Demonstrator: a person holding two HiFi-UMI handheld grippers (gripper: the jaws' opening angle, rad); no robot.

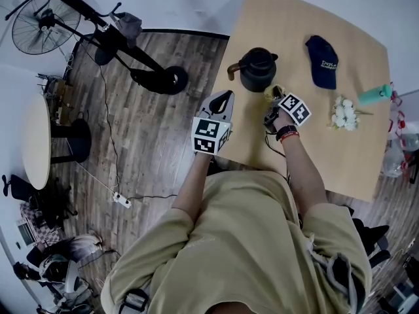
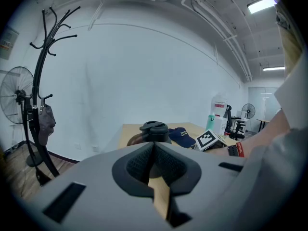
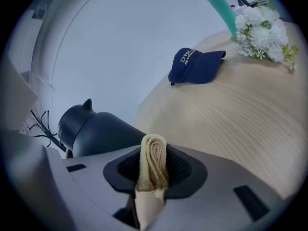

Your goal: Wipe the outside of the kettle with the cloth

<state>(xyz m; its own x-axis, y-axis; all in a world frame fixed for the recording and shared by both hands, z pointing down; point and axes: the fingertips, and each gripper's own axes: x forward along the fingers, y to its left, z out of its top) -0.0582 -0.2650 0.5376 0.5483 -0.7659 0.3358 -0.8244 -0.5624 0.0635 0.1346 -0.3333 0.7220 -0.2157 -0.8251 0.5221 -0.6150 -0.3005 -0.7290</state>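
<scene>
The wooden table [image 1: 327,146] takes up the right of our view, and we stand at its near edge so both arms can reach across it. The dark kettle [image 1: 257,69] sits upright near the table's left edge. Its handle points out over the floor, and most of its wall is open to us from this side. Behind and to its right lie a navy cap [image 1: 323,61] and a bunch of white flowers [image 1: 344,113], both well apart from the kettle, so we judge they won't hinder the wiping.

Our left gripper [image 1: 222,100] hangs just off the table's left edge, short of the kettle. Its jaws are pressed together with nothing between them. We read it as waiting there, ready to steady the kettle if needed, though that is only our guess.

Our right gripper [image 3: 154,171] is just beside the kettle, on its right, and is clamped on the cloth [image 3: 152,150]. The beige cloth is rolled into a tight wad that stands proud of the pads, so the fabric rather than the hard jaws should meet the kettle's wall. In the right gripper view the kettle looms close at the left, but we can't tell whether the cloth touches it. We judge the wiping to be about to begin.
</scene>
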